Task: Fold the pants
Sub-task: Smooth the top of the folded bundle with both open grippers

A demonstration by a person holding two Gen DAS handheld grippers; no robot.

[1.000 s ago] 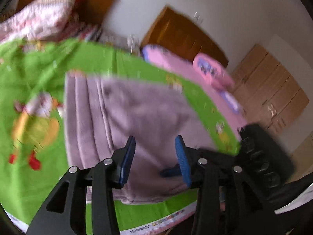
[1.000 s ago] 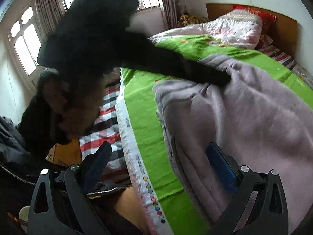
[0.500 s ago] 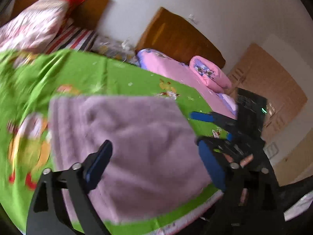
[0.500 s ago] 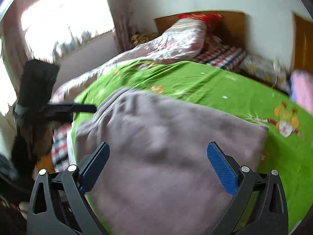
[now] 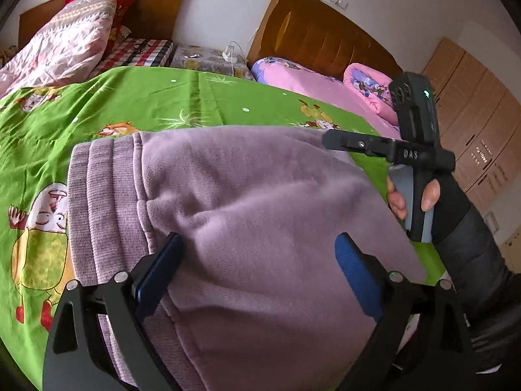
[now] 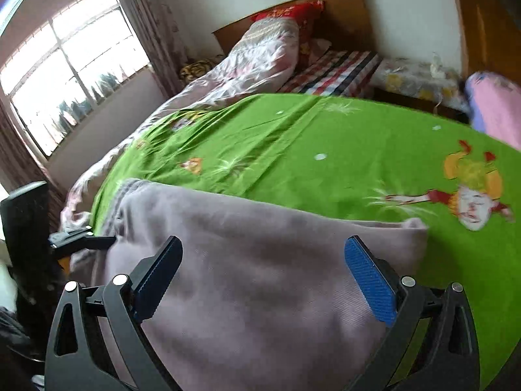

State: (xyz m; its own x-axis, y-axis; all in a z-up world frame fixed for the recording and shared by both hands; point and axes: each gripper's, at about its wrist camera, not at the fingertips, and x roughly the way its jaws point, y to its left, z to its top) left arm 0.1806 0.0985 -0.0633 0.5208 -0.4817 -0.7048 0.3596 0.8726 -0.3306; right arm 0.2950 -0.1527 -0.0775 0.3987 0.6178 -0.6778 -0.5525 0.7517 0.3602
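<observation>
Left gripper (image 5: 257, 270) hovered over the pants (image 5: 247, 215), jaws spread wide, nothing held. Right gripper (image 6: 263, 270) likewise apart above the pants, empty, held at their right edge. Pants lay folded, mauve, ribbed waistband leftward, on green cartoon sheet (image 5: 136, 97). Pink quilt (image 5: 58, 45) beyond the pants, by wooden headboard (image 5: 156, 6).

The pants (image 5: 247, 215) were plain mauve with a ribbed waistband, the sheet (image 5: 136, 97) bright green with cartoon figures, the fingers' pads (image 6: 371, 286) blue, and the far bedding (image 5: 312, 81) pink.
</observation>
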